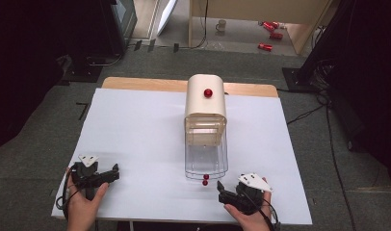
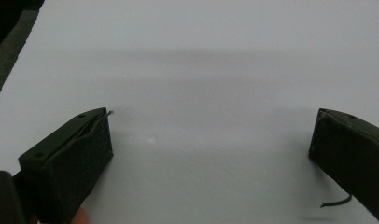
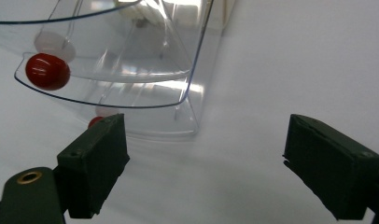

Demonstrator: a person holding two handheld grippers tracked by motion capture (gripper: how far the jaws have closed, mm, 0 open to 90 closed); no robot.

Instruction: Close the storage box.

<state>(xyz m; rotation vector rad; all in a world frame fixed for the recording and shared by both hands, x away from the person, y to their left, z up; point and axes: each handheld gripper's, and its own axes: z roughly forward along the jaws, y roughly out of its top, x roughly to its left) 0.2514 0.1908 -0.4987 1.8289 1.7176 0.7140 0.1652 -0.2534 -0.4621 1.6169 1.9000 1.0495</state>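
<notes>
High view has the cream box (image 1: 205,98) mid-counter with its clear drawers (image 1: 206,161) pulled toward you, red knobs (image 1: 205,180) facing the near edge. Nothing's gripped yet: your right gripper (image 1: 221,188) sits wide apart just beside them, left gripper (image 1: 115,169) gaping over bare counter (image 1: 136,125).

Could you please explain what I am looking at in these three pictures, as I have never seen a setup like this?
A person sits at a white table and holds a hand tool with two black jaws in each hand: the left gripper and the right gripper. The high view looks down from above; each of the other two comes from a camera riding on one gripper. On the table stands a cream cabinet with clear drawers pulled out, each with a red knob. Both grippers are open and hold nothing.
</notes>
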